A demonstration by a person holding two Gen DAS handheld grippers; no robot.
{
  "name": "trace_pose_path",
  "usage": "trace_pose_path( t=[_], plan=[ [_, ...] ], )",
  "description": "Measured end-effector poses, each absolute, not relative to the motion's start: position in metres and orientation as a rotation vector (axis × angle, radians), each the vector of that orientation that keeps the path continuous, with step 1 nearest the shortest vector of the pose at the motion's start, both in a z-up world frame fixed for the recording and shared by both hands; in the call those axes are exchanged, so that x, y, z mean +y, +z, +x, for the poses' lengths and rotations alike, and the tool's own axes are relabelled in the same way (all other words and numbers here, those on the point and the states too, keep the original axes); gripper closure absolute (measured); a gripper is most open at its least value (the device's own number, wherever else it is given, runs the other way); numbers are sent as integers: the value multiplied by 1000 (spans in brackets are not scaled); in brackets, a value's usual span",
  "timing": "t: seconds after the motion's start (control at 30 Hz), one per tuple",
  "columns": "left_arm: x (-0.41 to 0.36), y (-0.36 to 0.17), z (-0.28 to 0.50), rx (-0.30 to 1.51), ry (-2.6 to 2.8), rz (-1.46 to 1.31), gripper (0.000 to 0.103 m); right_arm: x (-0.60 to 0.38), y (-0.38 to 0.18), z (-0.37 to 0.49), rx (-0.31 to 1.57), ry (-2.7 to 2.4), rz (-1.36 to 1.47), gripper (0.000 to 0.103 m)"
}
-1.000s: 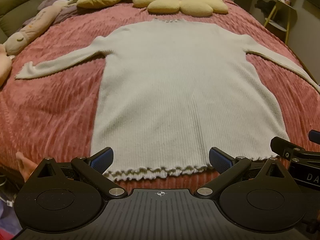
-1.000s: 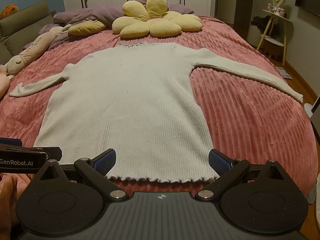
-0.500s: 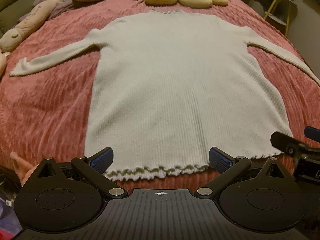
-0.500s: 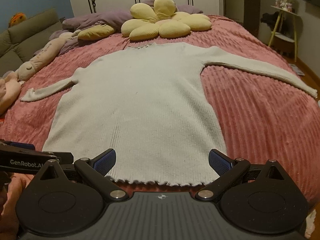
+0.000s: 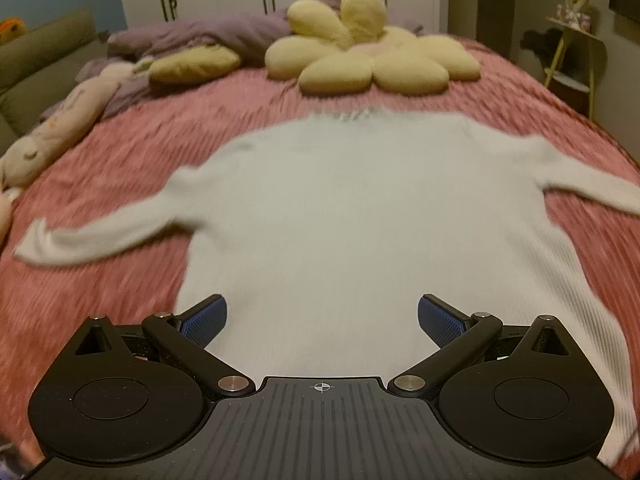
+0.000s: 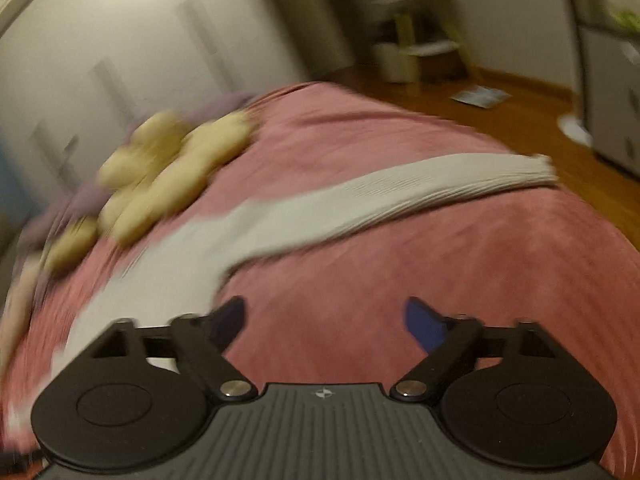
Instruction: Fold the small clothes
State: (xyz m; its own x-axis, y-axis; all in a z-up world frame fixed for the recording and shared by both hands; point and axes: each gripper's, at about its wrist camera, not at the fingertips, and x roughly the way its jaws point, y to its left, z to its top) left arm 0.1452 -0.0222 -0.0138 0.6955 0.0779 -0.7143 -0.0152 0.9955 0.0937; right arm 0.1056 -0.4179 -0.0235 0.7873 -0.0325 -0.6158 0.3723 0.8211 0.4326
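Note:
A pale long-sleeved ribbed sweater [image 5: 340, 216] lies flat on the pink bedspread [image 5: 100, 280], sleeves spread to both sides. My left gripper [image 5: 322, 318] hovers over the sweater's lower body, open, nothing between its blue pads. In the blurred, tilted right wrist view the sweater's right sleeve [image 6: 400, 196] runs across the bed toward the edge. My right gripper [image 6: 324, 320] is above bare bedspread in front of that sleeve. Its jaws are closing with nothing between them.
A yellow flower-shaped cushion [image 5: 372, 60] and purple bedding [image 5: 192, 38] lie at the head of the bed. A long plush toy [image 5: 60, 128] lies along the left side. The wooden floor [image 6: 520, 116] and a small side table [image 5: 572, 64] are to the right of the bed.
Both grippers moved forward over the bed. The left one now sits over the sweater's body, hem out of view. The right one swung right and rolled, now facing the right sleeve; its jaws narrowed.

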Motion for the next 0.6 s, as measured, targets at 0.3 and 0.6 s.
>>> trace_pose_path(
  t=[0.3,0.6],
  plan=[
    [-39,-60,212,839,69,54,0,-545,-68,146,550,-512,941,54],
    [-17,-88,221,930,18,-90,0,-575,-93,168,525,-527,1032,91]
  ],
)
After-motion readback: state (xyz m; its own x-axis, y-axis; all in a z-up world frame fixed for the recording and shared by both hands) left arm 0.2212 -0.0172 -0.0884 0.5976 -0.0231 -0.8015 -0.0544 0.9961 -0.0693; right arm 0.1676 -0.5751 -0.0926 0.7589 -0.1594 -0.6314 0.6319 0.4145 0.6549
